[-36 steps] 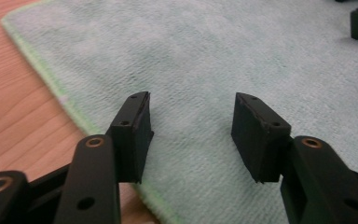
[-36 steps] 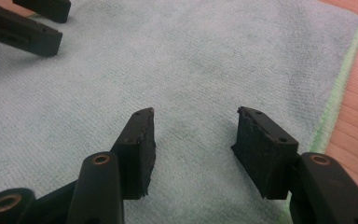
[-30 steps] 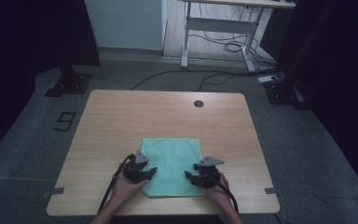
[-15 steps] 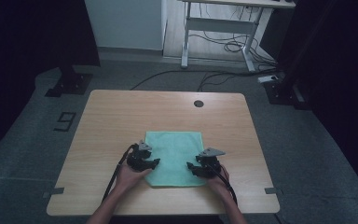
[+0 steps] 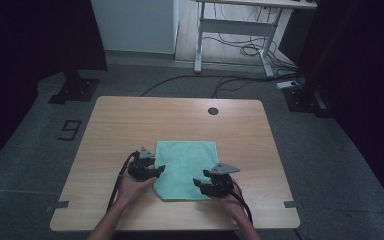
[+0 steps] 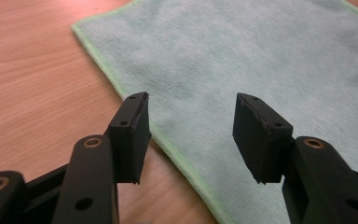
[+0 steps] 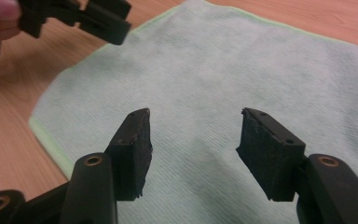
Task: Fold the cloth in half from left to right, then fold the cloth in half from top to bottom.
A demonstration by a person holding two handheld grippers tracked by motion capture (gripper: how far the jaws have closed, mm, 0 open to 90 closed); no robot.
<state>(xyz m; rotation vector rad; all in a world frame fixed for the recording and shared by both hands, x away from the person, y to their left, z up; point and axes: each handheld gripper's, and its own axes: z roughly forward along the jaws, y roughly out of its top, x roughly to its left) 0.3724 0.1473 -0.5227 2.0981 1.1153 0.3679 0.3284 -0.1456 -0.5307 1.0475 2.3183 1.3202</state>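
With both grippers' fingers wide over the green cloth (image 5: 186, 167), I should pinch its near-edge corners squarely.

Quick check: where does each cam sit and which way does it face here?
High view: above the person's side, facing forward and down on the table; forearms, left gripper, right gripper.
Left gripper view: on the left gripper, along its open jaws at the cloth's left edge.
Right gripper view: on the right gripper, across the cloth toward the left gripper.
Shared: the green cloth.
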